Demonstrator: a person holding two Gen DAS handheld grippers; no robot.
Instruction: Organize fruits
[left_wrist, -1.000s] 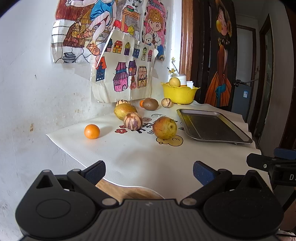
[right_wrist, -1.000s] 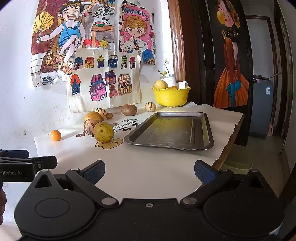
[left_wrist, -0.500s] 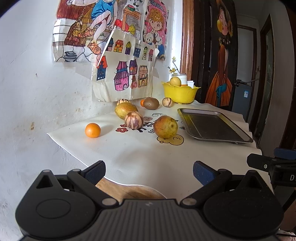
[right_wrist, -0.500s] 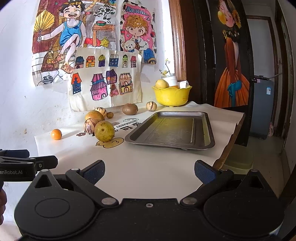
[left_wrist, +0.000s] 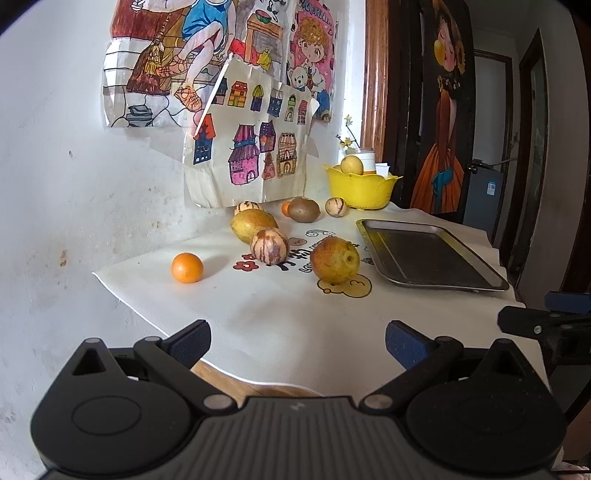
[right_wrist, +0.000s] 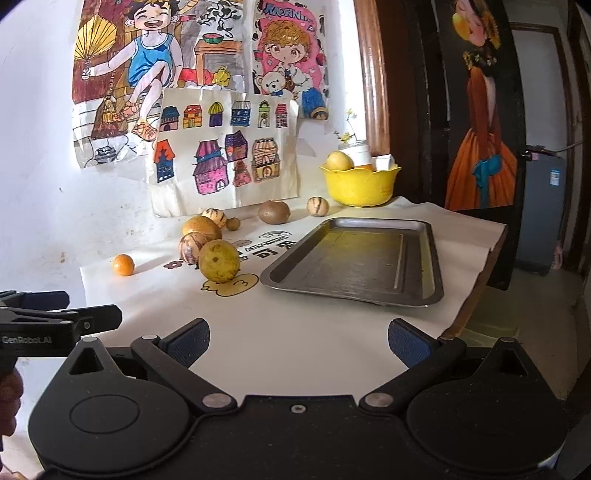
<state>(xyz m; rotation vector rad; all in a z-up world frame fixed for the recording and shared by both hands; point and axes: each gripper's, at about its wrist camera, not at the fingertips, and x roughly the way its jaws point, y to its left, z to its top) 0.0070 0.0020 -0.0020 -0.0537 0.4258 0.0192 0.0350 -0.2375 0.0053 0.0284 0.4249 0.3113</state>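
Observation:
Several fruits lie on the white-covered table: a small orange, a striped melon, a yellow-brown round fruit, a mango, a kiwi and another striped fruit. An empty metal tray lies to their right. My left gripper is open and empty above the table's near edge, short of the fruits. My right gripper is open and empty in front of the tray.
A yellow bowl holding fruit stands at the back by the wall. Drawings hang on the white wall at the left. The table's right edge drops off to the floor. A dark doorway lies beyond.
Both grippers have drifted very slightly forward and the view shifts a little. Nothing on the table has moved.

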